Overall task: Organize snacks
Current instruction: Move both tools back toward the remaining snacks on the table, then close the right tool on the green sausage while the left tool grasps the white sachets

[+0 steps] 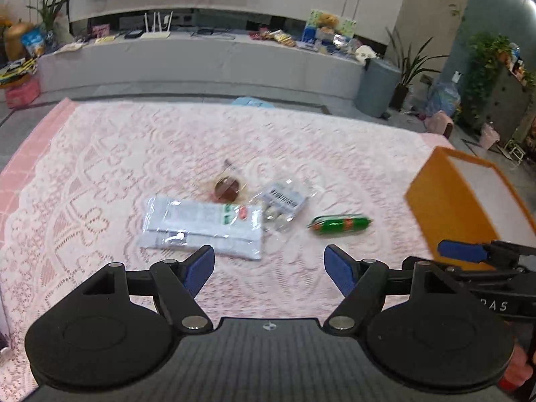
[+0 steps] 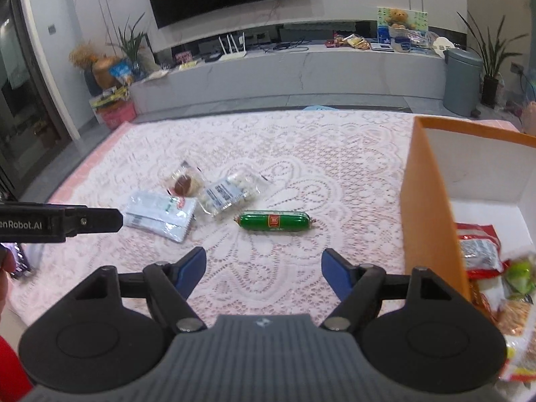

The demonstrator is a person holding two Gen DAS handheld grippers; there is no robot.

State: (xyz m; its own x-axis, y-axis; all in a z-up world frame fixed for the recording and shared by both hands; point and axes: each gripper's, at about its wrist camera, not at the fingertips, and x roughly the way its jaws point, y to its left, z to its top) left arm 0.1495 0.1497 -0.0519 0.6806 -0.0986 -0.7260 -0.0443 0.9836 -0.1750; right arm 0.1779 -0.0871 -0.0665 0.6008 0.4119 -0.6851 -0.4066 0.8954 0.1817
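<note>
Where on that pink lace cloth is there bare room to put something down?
Bare lace lies between the green sausage and the orange box, in front of the open grippers, and behind the snacks toward the far edge. It is crowded mid-cloth, where the white packet, barcode bag and brown sweet bunch together. The box already holds packets.

I see a table under a pink lace-patterned cloth (image 2: 301, 154), with a green sausage in plastic casing (image 2: 274, 221) at its centre. At its ten o'clock lie a clear barcoded packet (image 2: 231, 194), a white flat pouch (image 2: 160, 216) and a clear-wrapped brown sweet (image 2: 184, 182), touching one another. An orange open-topped cardboard box (image 2: 428, 221) stands at three o'clock.
</note>
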